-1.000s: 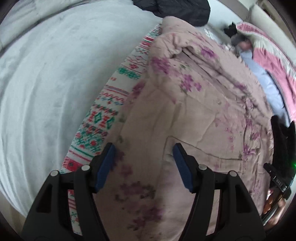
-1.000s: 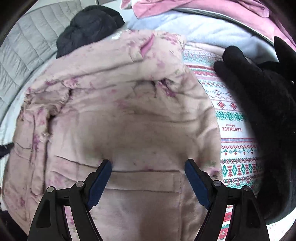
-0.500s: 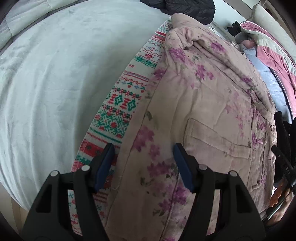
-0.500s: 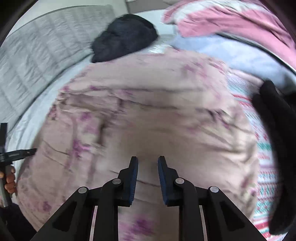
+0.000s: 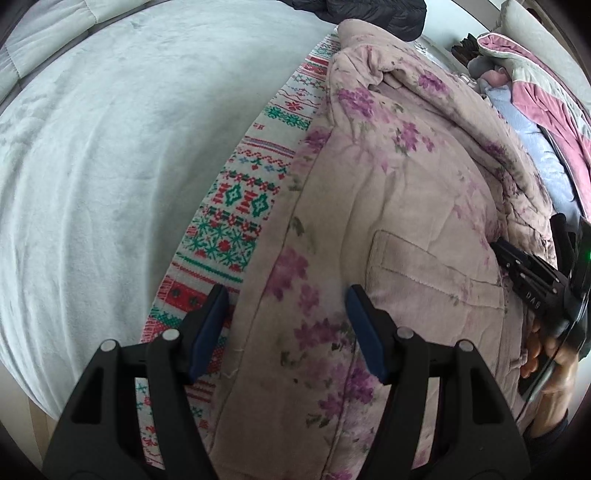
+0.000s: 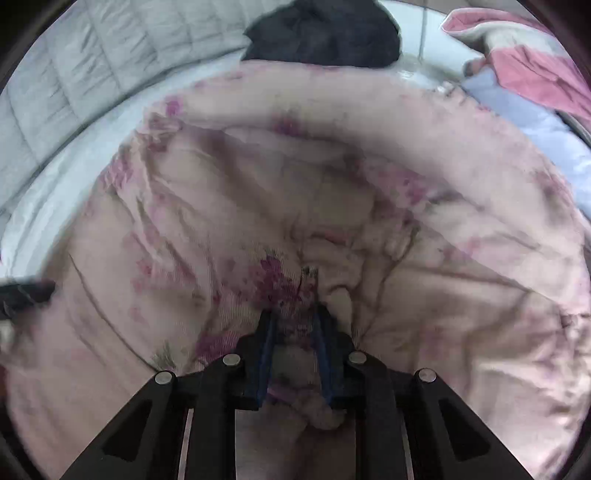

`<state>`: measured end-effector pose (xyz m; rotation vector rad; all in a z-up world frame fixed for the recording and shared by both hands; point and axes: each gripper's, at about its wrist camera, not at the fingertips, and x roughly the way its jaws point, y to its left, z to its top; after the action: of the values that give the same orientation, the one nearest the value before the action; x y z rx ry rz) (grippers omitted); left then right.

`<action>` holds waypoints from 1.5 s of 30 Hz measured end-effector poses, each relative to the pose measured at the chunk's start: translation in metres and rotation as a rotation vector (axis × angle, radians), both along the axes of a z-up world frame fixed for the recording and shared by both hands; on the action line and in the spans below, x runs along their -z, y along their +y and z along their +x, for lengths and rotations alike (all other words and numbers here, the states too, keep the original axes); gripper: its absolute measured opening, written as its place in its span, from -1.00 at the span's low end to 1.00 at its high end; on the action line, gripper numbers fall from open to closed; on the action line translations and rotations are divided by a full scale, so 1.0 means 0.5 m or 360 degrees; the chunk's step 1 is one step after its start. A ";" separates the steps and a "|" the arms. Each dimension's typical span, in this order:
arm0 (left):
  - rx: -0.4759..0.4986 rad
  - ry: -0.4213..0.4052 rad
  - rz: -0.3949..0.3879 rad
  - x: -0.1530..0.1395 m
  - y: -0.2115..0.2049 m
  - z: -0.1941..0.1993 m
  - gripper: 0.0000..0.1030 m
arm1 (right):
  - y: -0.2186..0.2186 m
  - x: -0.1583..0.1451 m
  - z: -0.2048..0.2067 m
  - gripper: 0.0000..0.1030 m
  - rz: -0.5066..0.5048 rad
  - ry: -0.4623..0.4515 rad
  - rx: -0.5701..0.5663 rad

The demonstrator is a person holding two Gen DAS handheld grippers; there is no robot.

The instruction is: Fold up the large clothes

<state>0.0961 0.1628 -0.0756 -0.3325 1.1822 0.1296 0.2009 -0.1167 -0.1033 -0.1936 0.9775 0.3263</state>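
1. A pale blanket (image 5: 92, 166) spreads left of the left claw (image 5: 286, 328), a patterned knit (image 5: 236, 218) just beside its left finger.
2. The left claw hangs wide open over the pink floral coat (image 5: 399, 206), gripping nothing; a pocket (image 5: 436, 266) lies just ahead to its right.
3. The right claw (image 6: 293, 325), at the coat's right edge, is clamped on a bunched fold of the coat (image 6: 332, 206).
4. A black garment (image 6: 325, 33) lies beyond the coat.
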 end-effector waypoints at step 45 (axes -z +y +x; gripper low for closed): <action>-0.0059 -0.0111 -0.0454 0.011 0.064 -0.247 0.38 | -0.584 0.006 -0.552 0.13 0.1008 0.0342 0.0961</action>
<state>-0.0276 0.1949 -0.0813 -0.6053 1.1264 -0.0192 -0.0751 -0.4088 -0.1062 0.7151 1.0481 0.0860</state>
